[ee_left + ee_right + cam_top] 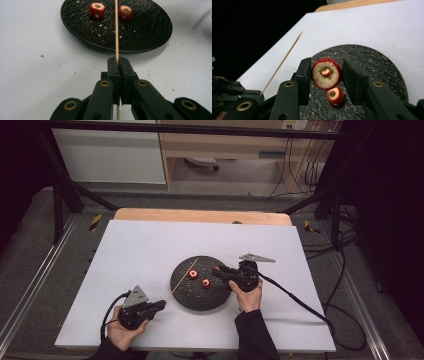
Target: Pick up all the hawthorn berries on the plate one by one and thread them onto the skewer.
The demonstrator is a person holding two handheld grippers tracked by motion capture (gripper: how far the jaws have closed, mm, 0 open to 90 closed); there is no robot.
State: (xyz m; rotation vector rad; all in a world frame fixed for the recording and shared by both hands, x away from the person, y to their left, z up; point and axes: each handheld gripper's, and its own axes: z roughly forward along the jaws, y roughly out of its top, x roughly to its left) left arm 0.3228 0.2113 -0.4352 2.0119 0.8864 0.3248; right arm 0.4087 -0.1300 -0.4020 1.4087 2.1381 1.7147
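the step looked like threading: the cored fruit (326,73), gripped in the right hand-held gripper (325,80) above the black plate (384,67), needed its hole lined up with the skewer (116,30) tip. the left hand-held gripper (117,75), low on the tabletop (140,250), clamped the skewer angled over the plate.

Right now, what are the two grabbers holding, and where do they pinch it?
The left gripper pinches the wooden skewer near its bottom end. The right gripper squeezes a cored red fruit by its round sides.

light: dim room, bright white tabletop | shadows: soft | focus: near claws blurred | corners dark
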